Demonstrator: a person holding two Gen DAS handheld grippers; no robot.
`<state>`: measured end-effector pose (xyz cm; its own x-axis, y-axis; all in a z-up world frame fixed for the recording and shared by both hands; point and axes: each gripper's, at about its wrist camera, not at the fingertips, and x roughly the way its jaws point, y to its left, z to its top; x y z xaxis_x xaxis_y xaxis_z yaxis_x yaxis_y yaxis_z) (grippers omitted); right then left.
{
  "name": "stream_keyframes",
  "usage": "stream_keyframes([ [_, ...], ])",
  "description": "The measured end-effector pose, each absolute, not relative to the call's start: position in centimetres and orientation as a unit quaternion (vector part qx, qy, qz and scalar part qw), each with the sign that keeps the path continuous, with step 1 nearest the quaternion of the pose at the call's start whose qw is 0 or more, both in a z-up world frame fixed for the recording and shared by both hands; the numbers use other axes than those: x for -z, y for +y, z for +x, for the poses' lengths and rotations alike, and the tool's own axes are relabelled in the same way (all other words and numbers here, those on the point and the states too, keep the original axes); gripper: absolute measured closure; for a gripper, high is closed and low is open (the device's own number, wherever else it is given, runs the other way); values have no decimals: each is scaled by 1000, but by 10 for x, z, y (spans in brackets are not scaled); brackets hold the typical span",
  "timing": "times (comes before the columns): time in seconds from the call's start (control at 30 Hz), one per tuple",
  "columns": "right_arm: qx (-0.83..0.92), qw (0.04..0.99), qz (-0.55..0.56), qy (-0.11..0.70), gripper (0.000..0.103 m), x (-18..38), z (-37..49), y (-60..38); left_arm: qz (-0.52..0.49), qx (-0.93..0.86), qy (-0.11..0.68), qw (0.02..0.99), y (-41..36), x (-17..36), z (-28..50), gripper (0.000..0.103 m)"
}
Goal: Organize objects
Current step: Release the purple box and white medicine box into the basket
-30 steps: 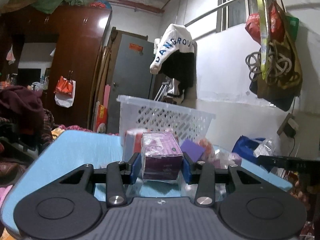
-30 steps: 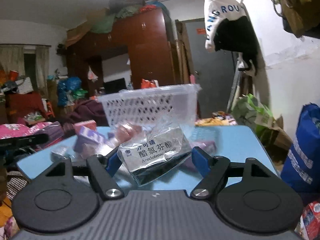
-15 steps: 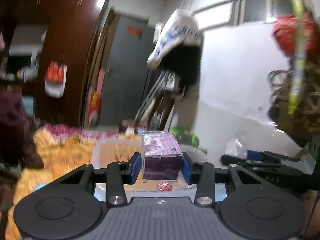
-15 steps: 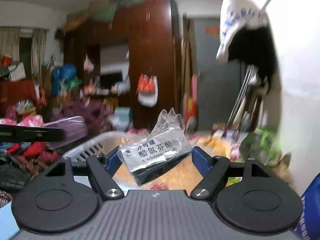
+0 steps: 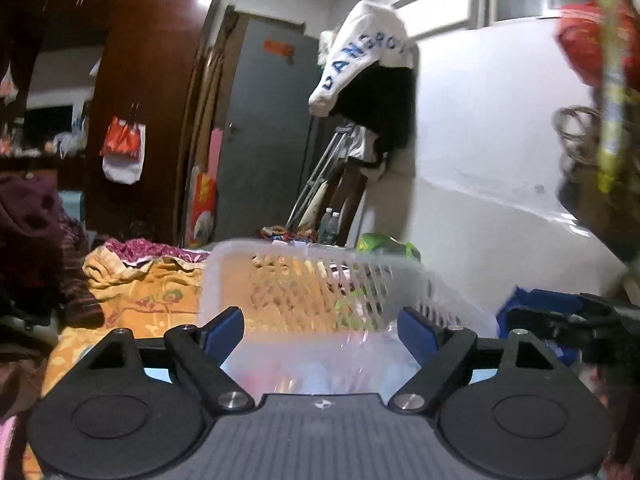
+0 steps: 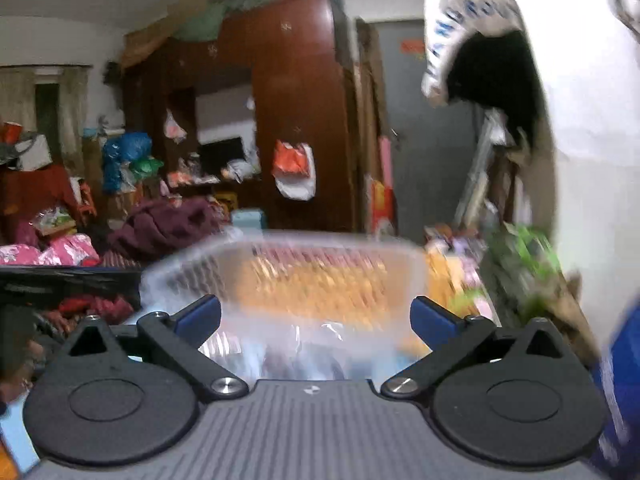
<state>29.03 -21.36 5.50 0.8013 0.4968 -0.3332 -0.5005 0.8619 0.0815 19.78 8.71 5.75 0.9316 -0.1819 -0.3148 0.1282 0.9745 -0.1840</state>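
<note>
Basket: white lattice basket (image 5: 304, 280) sits directly ahead of both grippers, its near rim just beyond the fingertips; in the right wrist view the basket (image 6: 320, 276) is smeared by motion.

Left gripper: left gripper (image 5: 322, 330) now has its blue pads spread wide with nothing between them. Half a second ago it was clamped on a purple box; that box is gone from the grip.

Right gripper: right gripper (image 6: 316, 316) is likewise spread apart and empty. Half a second ago it pinched a clear medicine sachet with printed lettering; that too has left the pads.

Where the items went: crinkled clear plastic (image 6: 320, 336) shows low in the basket just beyond the right gripper's fingertips, probably the sachet. Blurred pale and pinkish shapes (image 5: 320, 368) lie below the left gripper; I cannot tell whether the purple box is among them.

Other gripper in view: a dark bar at the right edge of the left wrist view (image 5: 560, 320) is most likely the right gripper seen side-on, level with the basket.

Meaning for the task: both releases look done together over the basket, so two objects are likely sorted. Next step, in my judgement, is to draw both grippers back toward the table for further loose items.

Risk: heavy blur leaves the landing spots unconfirmed.
</note>
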Motion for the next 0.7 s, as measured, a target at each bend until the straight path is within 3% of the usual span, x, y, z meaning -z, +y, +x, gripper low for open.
stream_keyframes([
  [0.23, -233, 919, 8, 318, 0, 23, 297, -267, -91, 77, 190, 975, 110, 7, 106, 12],
  [0.43, -224, 916, -16, 333, 7, 37, 307, -256, -76, 75, 232, 967, 109, 31, 106, 12],
  [0.53, -226, 919, -19, 322, 17, 39, 307, -253, -81, 68, 248, 963, 113, 37, 114, 12],
  [0.57, -225, 920, -24, 319, 26, 39, 305, -252, -82, 66, 250, 963, 114, 39, 114, 12],
  [0.7, -223, 925, -39, 305, 27, 39, 298, -251, -67, 55, 251, 964, 110, 40, 115, 12],
])
